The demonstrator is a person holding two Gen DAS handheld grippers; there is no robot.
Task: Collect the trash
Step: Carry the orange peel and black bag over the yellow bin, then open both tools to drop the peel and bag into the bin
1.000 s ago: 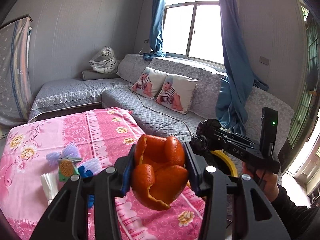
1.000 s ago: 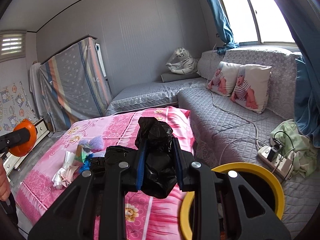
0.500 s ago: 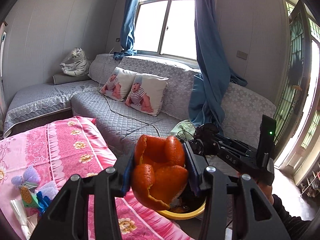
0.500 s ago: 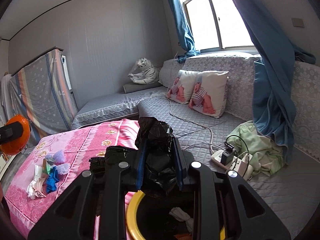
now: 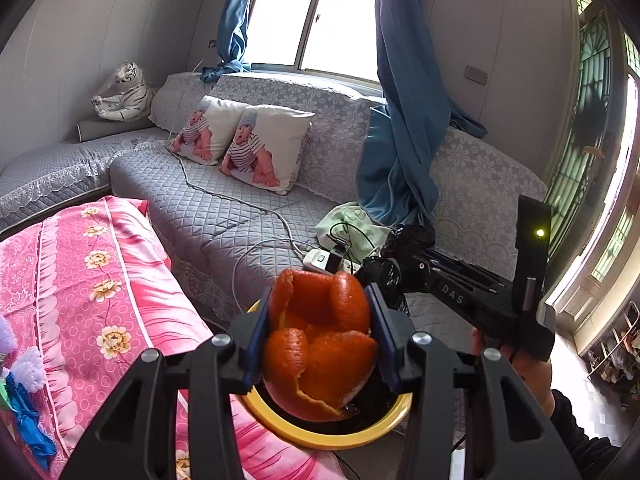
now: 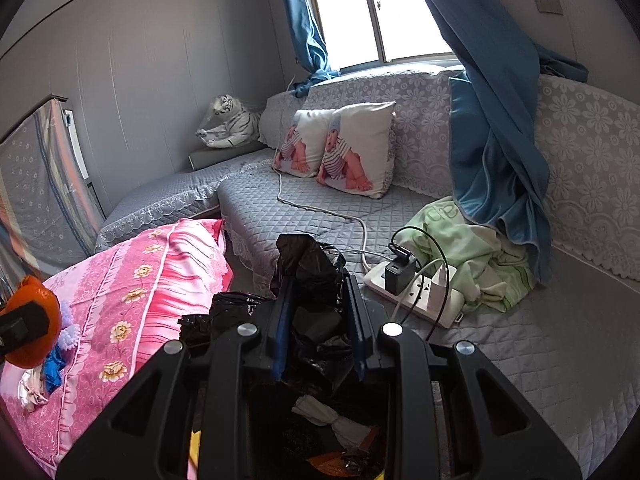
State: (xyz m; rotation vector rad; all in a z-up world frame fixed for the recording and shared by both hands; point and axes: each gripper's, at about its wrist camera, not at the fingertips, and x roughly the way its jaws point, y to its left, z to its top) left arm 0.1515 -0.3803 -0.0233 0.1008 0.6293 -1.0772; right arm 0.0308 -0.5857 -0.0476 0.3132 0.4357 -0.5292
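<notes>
The left gripper (image 5: 318, 344) is clamped on an orange peel (image 5: 320, 344), its two pads pressing the curled shell from either side; the peel hangs right over the mouth of the yellow-rimmed bin (image 5: 320, 436), which stands between the pink table (image 5: 100, 280) and the grey sofa (image 5: 224, 220). The right gripper (image 6: 318, 328) is closed on a bunch of black bag (image 6: 308, 264), the bin's liner by the look of it, held up at the bin's far edge; some rubbish already lies inside the bin.

The peel looks light and springy, a hollow cup of rind that would crush or tear if squeezed harder; the waxy outside may slip, so the hold across its widest part seems right. The bag is thin, limp film; it will sag shut unless a gathered fold of its rim is pinched. More scraps (image 5: 24, 408) lie on the table, well apart from the bin.
</notes>
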